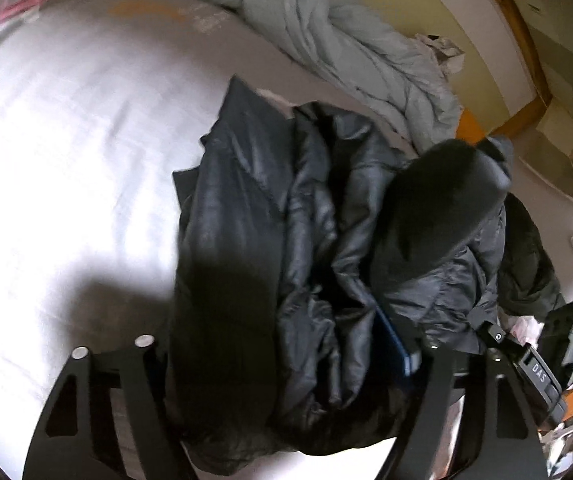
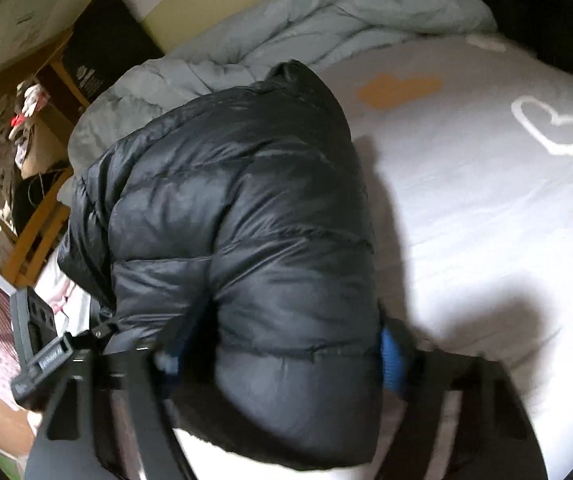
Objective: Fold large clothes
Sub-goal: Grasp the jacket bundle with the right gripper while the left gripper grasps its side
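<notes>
Left gripper (image 1: 286,354): jaws closed on a bunched fold of the black puffer jacket (image 1: 286,216), which fills the gap between its fingers. Right gripper (image 2: 278,354): jaws clamped on the same jacket's quilted bulk. The jacket extends forward from both grippers across the white bedsheet (image 2: 486,208). Beyond it lies a crumpled pale blue duvet (image 1: 346,40).

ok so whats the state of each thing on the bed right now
black puffer jacket: bundled up, lying on the bed
left tongs: closed on the jacket's bulk
right tongs: closed on the jacket's bulk
pale blue quilted duvet: crumpled
white bed sheet: spread flat
</notes>
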A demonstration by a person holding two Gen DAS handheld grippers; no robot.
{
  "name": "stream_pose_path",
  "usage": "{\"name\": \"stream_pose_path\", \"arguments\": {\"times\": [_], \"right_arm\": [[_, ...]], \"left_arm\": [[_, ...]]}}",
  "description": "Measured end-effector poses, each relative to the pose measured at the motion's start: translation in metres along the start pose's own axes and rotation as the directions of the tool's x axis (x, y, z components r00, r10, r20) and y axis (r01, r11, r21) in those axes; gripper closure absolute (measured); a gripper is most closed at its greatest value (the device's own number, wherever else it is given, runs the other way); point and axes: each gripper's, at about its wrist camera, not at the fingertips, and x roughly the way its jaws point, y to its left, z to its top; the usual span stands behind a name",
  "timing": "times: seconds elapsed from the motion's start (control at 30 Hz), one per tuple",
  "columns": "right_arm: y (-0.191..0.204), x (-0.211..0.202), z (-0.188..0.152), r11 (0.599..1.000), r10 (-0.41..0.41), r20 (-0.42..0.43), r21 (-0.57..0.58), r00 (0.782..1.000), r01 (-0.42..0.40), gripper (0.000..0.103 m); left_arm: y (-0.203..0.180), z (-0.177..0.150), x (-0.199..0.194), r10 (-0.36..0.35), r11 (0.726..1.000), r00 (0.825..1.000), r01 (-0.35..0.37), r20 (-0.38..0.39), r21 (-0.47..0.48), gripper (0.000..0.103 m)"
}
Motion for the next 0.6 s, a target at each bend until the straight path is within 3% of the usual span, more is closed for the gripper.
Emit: {"name": "stream_pose_path", "arguments": {"times": [0.07, 0.2, 0.37, 0.5, 0.6], "right_arm": [[0.009, -0.009, -0.004, 0.998, -0.019, 0.031, -0.059, 0.999, 0.021, 0.048], [0.029, -0.032, -0.015, 0.98, -0.085, 0.111, -0.169, 0.99, 0.103, 0.052], [0.035, -0.069, -0.019, 0.953, -0.146, 0.203, -0.234, 0.968, 0.192, 0.053], [0.034, -0.101, -0.018, 0.94, -0.163, 0.237, -0.257, 0.958, 0.224, 0.053], [0.032, -0.119, -0.022, 0.933, -0.17, 0.26, -0.268, 0.95, 0.24, 0.053]], "left_arm": [[-0.006, -0.002, -0.005, -0.005, 0.999, 1.0, 0.004, 0.026, 0.038, 0.043], [-0.026, -0.004, -0.011, -0.024, 0.989, 0.997, 0.014, 0.07, 0.149, 0.057], [-0.052, -0.016, -0.014, -0.09, 0.957, 0.994, 0.069, 0.061, 0.283, 0.06], [-0.064, -0.023, -0.022, -0.155, 0.938, 0.986, 0.127, 0.063, 0.324, 0.06], [-0.081, -0.027, -0.028, -0.171, 0.921, 0.981, 0.125, 0.095, 0.369, 0.06]]}}
